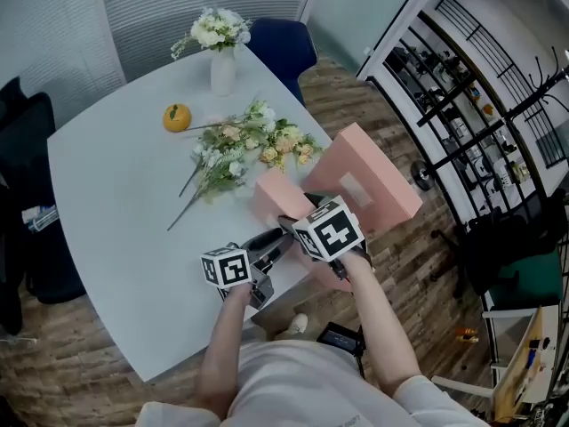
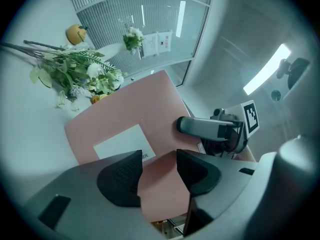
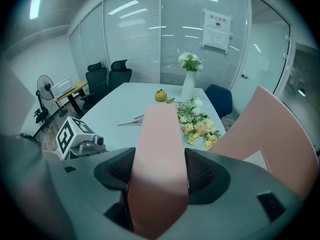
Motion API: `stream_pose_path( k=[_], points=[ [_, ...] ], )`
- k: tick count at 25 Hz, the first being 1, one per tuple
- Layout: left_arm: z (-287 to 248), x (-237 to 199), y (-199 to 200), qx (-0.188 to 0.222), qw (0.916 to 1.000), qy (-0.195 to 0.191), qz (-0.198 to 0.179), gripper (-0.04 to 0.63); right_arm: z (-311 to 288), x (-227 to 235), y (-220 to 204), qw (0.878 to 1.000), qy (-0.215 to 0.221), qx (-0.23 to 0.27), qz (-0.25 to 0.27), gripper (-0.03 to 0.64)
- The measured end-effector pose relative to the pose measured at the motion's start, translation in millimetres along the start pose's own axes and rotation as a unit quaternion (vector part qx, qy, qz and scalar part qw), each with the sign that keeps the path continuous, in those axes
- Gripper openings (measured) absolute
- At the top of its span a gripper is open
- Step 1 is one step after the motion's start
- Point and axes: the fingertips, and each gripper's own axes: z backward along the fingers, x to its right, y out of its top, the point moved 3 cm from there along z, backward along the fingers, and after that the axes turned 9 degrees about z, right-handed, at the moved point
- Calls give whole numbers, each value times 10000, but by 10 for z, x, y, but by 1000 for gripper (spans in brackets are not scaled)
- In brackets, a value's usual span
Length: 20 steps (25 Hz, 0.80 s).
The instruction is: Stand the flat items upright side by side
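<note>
The right tool (image 3: 160, 171) was clamped on the edge of the small pink box (image 1: 277, 198), which was near the tabletop's (image 1: 116, 203) edge. The left tool (image 2: 159, 176) gripped the same box, its pads against the sides. The large pink box (image 1: 373, 172), with a white label on its face, was just beside it. Farther back, a white vase (image 1: 223, 71) held white flowers (image 1: 216, 29), with an orange (image 1: 177, 116) and loose flowers (image 1: 244, 149) near it.
</note>
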Motion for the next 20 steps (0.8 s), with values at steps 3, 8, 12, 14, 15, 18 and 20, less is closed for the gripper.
stream_pose_path(
  k=[3, 8, 12, 14, 15, 18, 20],
  points=[
    [-8, -6, -5, -14, 10000, -16, 18, 210, -1, -8, -2, 10000, -77, 2, 41, 322],
    [-19, -7, -22, -51, 9999, -65, 62, 204, -13, 2, -11, 9998, -141, -3, 116, 322],
    [-21, 14, -51, -85, 9999, -82, 72, 204, -3, -9, -16, 9999, -123, -16, 113, 322],
    [-11, 16, -50, -81, 9999, -85, 84, 204, 7, -11, -14, 9999, -112, -11, 113, 319],
    [-8, 15, -47, -77, 9999, -95, 87, 204, 6, -7, -14, 9999, -114, -2, 117, 316],
    [-7, 20, -43, -86, 9998, -140, 61, 199, 1, 3, -15, 9998, -131, 26, 126, 311],
    [-6, 32, -48, -91, 9998, -155, 41, 196, 20, -14, -19, 9998, -148, 46, 137, 310]
  ],
)
